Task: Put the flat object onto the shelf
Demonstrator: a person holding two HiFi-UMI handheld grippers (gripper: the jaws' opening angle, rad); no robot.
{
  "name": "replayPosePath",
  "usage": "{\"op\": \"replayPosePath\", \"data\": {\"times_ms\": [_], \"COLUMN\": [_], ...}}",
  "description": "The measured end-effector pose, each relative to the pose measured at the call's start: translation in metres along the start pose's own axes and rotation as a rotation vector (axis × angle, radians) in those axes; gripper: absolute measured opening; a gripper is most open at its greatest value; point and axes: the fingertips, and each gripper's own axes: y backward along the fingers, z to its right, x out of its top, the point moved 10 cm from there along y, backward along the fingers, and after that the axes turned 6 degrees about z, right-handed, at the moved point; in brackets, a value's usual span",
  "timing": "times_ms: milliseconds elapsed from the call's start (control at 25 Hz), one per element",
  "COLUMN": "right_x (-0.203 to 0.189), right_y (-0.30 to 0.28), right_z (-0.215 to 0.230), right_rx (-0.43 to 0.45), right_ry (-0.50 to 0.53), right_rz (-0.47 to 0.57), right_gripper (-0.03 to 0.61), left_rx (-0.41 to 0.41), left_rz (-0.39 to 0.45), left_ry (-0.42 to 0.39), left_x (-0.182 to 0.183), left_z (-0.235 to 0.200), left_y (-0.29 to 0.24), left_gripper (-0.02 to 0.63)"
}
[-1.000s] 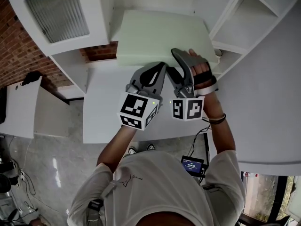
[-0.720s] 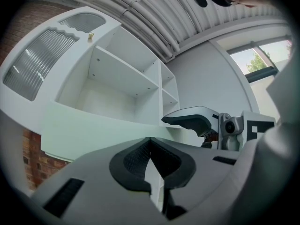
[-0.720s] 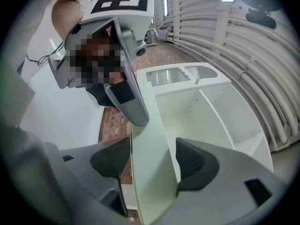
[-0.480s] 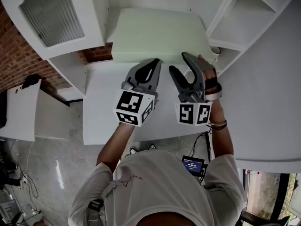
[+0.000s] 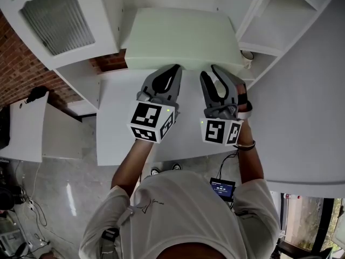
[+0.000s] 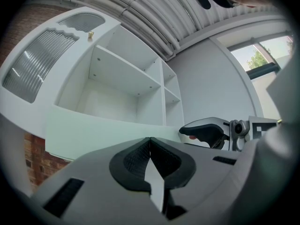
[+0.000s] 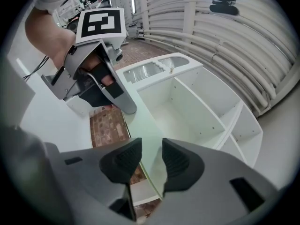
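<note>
The flat object is a thick pale green slab (image 5: 180, 36) that lies in the white cabinet's open shelf bay, its near edge facing me. My left gripper (image 5: 174, 68) stands just before that edge with its jaws shut and nothing between them; in the left gripper view its tips (image 6: 150, 139) meet in front of the slab (image 6: 93, 130). My right gripper (image 5: 211, 72) is beside it, a little short of the edge. Its jaws (image 7: 151, 156) are closing, with a gap still between them. The slab (image 7: 145, 125) shows only beyond that gap, untouched.
The white cabinet has a ribbed-glass door (image 5: 59, 15) swung open at the left and smaller shelf bays (image 5: 280, 31) at the right. A white counter (image 5: 116, 123) runs under the grippers. A small round thing (image 5: 248, 55) sits by the slab's right corner. Brick wall (image 5: 110, 61) shows behind.
Both grippers have drawn back from the slab's near edge toward me. The right gripper, earlier reaching over that edge, is off it, and its jaws have narrowed.
</note>
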Motion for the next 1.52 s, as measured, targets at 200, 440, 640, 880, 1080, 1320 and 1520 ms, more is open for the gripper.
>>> {"op": "replayPosePath", "data": {"times_ms": [200,440,640,880,1080,1320,1520], "right_x": [-0.003,-0.005,-0.006,-0.004,-0.007,-0.013,-0.018], "right_y": [-0.003,-0.002,-0.008,-0.015,-0.024,-0.037,-0.048], "right_z": [0.002,0.003,0.004,0.003,0.007,0.009,0.01], "right_rx": [-0.028,-0.046,-0.045,-0.048,-0.05,-0.051,-0.053], "right_ry": [-0.035,-0.061,-0.068,-0.071,-0.07,-0.086,-0.099], "right_rz": [-0.006,-0.008,-0.009,-0.008,-0.016,-0.029,-0.037], "right_gripper": [0.097,0.069,0.064,0.063,0.063,0.063,0.063], "left_rx": [0.009,0.081,0.124,0.135,0.138,0.144,0.151], "left_rz": [-0.011,-0.007,-0.01,-0.009,-0.009,-0.016,-0.017], "left_ry": [-0.011,0.004,0.003,-0.013,-0.027,-0.042,-0.045], "left_x": [-0.001,-0.004,-0.004,-0.001,0.001,0.0,-0.002], "left_z": [-0.002,-0.013,-0.03,-0.04,-0.045,-0.052,-0.057], "left_y": [0.0,0.013,0.02,0.021,0.016,0.007,0.0], "left_gripper": [0.014,0.014,0.014,0.014,0.014,0.014,0.014]}}
